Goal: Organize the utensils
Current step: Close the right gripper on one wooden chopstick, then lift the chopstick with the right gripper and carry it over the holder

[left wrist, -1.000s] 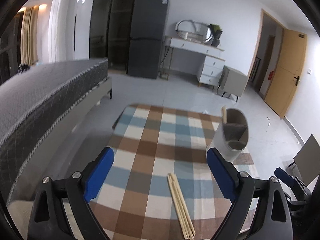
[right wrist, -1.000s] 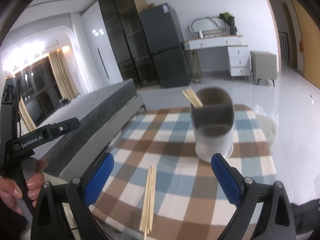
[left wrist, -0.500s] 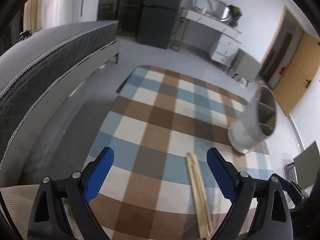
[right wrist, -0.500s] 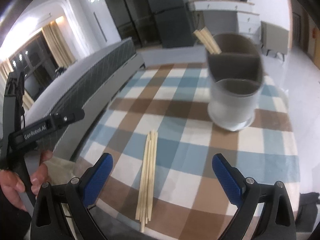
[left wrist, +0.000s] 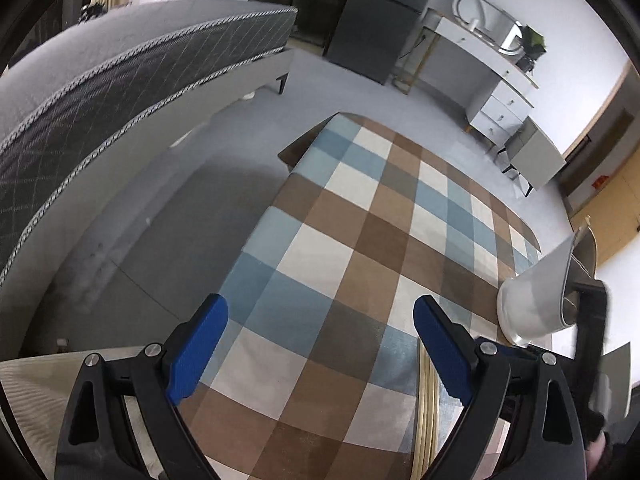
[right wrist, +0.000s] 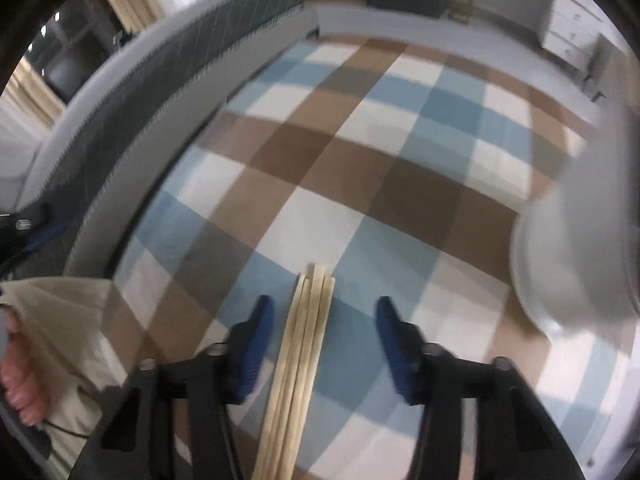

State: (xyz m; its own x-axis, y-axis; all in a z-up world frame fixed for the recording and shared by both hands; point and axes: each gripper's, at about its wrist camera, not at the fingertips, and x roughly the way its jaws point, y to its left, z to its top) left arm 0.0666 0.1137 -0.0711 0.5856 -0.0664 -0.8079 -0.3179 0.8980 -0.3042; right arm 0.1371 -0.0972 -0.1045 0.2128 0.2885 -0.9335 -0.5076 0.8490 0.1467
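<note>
- The right gripper (right wrist: 325,322) points steeply down at the checked tablecloth (right wrist: 400,152).
- A bunch of pale wooden chopsticks (right wrist: 308,320) lies flat on the cloth, right between its two blue fingers (right wrist: 256,344).
- Its jaws have just been closing in around the sticks, but there is a gap on each side. The pads do not touch the wood, so nothing is gripped.
- The sticks run from the middle of this view down toward 6 o'clock.
- A grey-white utensil holder (right wrist: 576,256) stands on the cloth at about 3 o'clock from the right gripper. It looks blurry here.
- The left gripper (left wrist: 320,326) has its jaws spread wide, with only cloth between them.
- In the left view the same chopsticks (left wrist: 426,408) lie on the cloth just beside its right-side finger, at about 5 o'clock.
- The holder (left wrist: 536,300) shows at 3 o'clock in that view, near the edge of the table.
- A person's hand (right wrist: 20,364) shows at 8 o'clock in the right view.
- A grey bed (left wrist: 100,92) stands beside the table, from 9 to 11 o'clock.
</note>
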